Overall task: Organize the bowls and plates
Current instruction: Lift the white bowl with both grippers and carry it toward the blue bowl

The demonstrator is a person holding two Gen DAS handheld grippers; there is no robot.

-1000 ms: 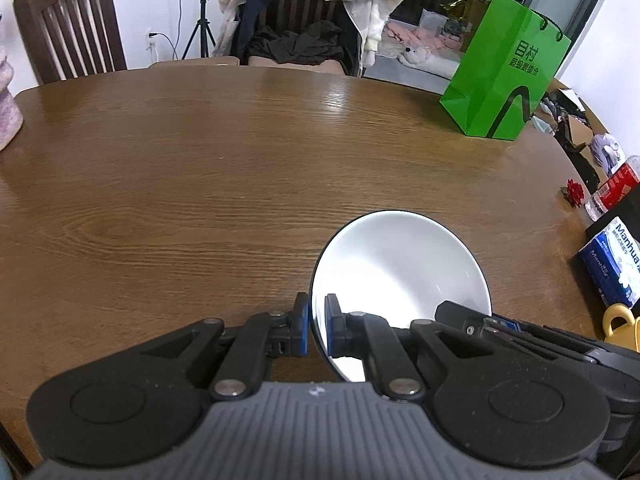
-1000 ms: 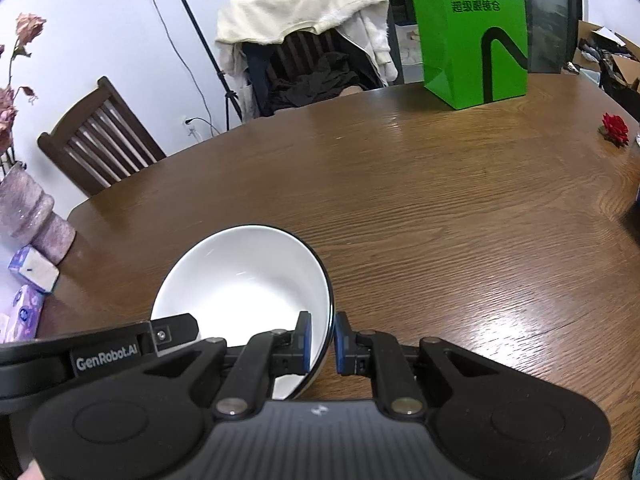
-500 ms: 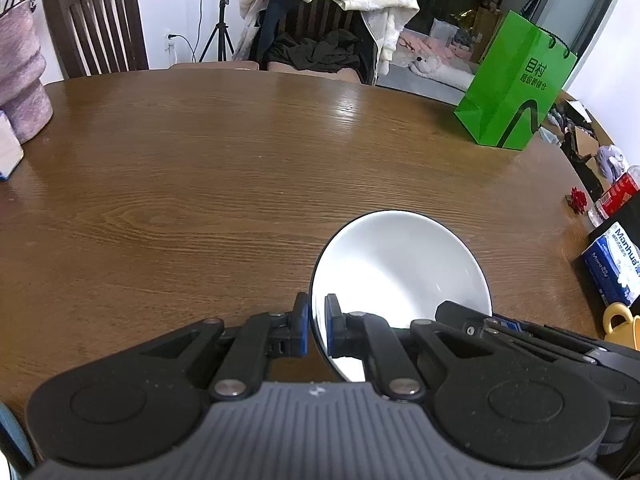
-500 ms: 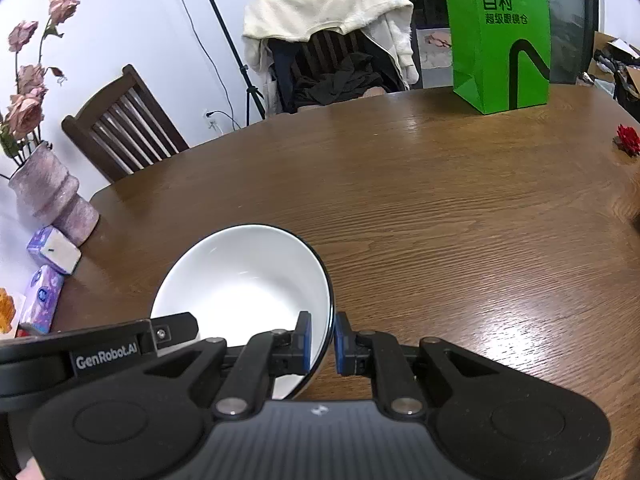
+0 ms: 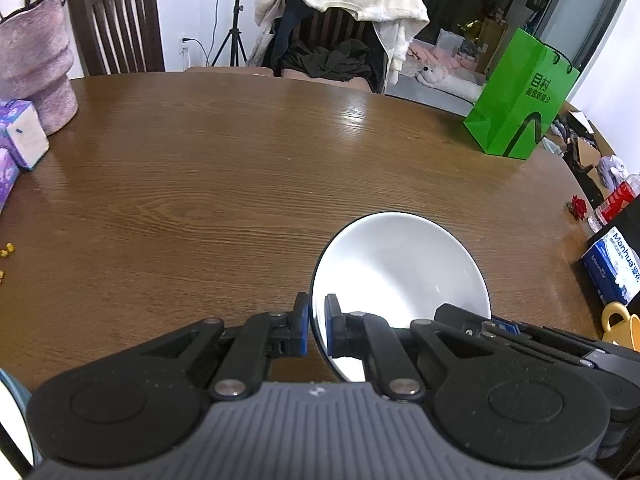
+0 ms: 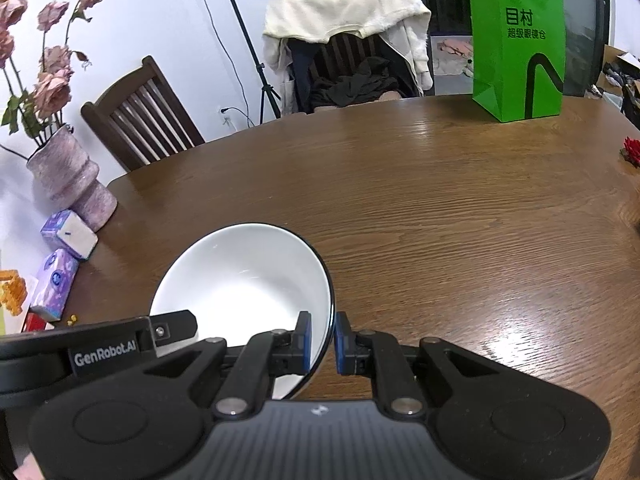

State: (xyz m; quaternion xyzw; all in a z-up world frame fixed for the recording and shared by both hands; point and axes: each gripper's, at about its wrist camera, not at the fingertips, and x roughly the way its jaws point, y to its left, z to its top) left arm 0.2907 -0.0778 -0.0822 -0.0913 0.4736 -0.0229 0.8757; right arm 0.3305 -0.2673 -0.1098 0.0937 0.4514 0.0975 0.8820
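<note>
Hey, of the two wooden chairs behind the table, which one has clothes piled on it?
The chair beside the green bag, draped with a cream garment and dark clothes. The other chair, near the vase, is bare.

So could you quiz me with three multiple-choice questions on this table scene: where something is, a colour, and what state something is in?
1. Where does the green bag stand?
A. on the table's far side
B. on a chair
C. inside the bowl

2. What colour is the bowl inside?
A. blue
B. white
C. yellow

3. How is the bowl held?
A. untouched
B. by one hand-held gripper
C. its rim is clamped by the left hand-held gripper and the right hand-held gripper

Answers: 1 A, it rests on the wooden table; 2 B, plain white interior; 3 C, both pinch opposite rims.
</note>
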